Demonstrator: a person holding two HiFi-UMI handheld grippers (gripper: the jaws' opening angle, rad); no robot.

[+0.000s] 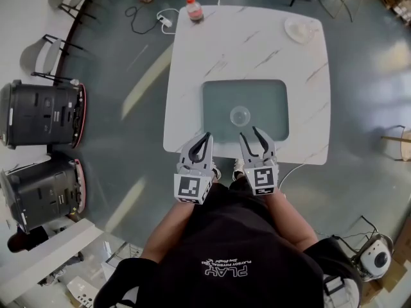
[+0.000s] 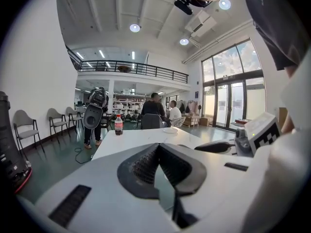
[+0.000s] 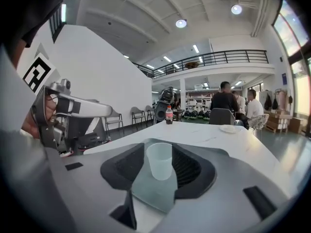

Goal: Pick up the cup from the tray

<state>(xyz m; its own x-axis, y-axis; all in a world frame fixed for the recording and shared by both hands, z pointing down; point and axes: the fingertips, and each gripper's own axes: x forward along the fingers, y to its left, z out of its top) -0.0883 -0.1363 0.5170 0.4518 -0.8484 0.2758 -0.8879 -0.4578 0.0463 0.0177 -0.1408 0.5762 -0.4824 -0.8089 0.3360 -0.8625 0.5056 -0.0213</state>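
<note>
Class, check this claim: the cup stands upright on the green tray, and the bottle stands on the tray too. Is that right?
Not quite. The bottle stands off the tray, near the far edge of the table, as the head view shows. The cup does stand upright on the tray.

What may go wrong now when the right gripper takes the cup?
1. The right gripper has open jaws, but the gap looks hardly wider than the clear cup, so a fingertip may knock it over on the tray.
2. The cup looks thin; a hard squeeze may crush it.
</note>
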